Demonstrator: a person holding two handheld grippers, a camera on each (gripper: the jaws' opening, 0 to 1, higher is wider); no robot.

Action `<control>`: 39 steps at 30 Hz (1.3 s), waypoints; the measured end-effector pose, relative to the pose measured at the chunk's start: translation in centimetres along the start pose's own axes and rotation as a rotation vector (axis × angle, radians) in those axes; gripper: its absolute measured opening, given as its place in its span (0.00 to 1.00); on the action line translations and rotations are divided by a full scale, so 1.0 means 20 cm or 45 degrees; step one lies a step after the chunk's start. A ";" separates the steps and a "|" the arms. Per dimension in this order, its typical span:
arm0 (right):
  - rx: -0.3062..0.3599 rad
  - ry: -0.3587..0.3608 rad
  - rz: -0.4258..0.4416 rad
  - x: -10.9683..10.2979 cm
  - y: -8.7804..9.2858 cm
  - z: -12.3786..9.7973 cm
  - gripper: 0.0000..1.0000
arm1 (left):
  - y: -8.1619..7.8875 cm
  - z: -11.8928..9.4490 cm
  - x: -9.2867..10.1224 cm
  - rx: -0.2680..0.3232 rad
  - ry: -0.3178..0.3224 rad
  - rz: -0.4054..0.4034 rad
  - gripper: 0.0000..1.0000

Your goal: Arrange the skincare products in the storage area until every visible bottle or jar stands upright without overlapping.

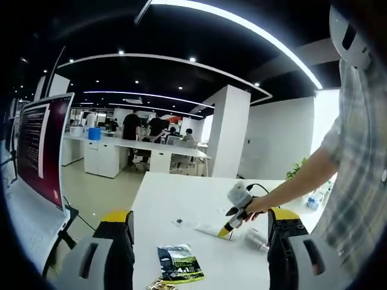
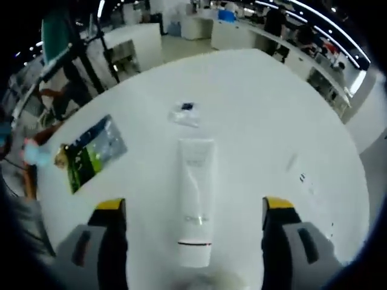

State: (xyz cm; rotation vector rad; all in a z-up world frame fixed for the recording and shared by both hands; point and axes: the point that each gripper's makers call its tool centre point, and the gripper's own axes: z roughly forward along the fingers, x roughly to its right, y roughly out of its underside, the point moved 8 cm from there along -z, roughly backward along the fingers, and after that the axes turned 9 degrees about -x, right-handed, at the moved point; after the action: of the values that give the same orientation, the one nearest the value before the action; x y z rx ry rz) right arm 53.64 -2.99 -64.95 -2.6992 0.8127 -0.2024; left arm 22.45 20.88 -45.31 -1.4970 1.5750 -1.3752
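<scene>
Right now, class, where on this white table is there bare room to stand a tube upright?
The broad stretch right of the lying white tube is bare. Left of it, room runs to the green sachet. Beyond its flat end it is tighter, by the small clear packet.

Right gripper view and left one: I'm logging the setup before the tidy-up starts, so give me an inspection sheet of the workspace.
Surface: white table, mostly bare.
Job's things: white tube lying flat between the right gripper's open jaws; no upright bottle or jar seen.
Clutter: green sachet lying flat; small clear packet beyond the tube.
Grippers: left gripper open, holding nothing; right gripper also seen in the left view, over the tube.
Cables: black cable behind the right gripper.
Surroundings: open office, monitor, people at far desks.
</scene>
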 end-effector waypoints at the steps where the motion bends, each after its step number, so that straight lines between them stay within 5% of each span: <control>1: -0.013 0.002 -0.009 0.00 0.00 0.01 0.85 | 0.00 0.00 -0.01 -0.006 -0.005 -0.004 0.94; 19: -0.166 -0.038 -0.013 0.00 0.05 0.16 0.49 | 0.04 0.00 -0.05 -0.048 -0.046 -0.035 0.93; 26: -0.164 -0.059 0.005 0.01 0.02 0.19 0.45 | 0.04 0.02 -0.06 -0.052 -0.050 -0.044 0.93; 31: -0.160 -0.059 0.014 0.06 0.01 0.18 0.31 | 0.04 0.03 -0.08 -0.066 -0.066 -0.043 0.92; 39: -0.152 -0.069 -0.007 0.06 0.01 0.19 0.31 | 0.05 0.03 -0.10 -0.063 -0.093 -0.065 0.91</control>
State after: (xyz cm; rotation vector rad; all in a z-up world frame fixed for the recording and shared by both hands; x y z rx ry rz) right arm 55.35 -2.83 -68.55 -2.8047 0.8257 -0.0840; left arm 23.10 22.53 -46.85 -1.6093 1.5456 -1.3025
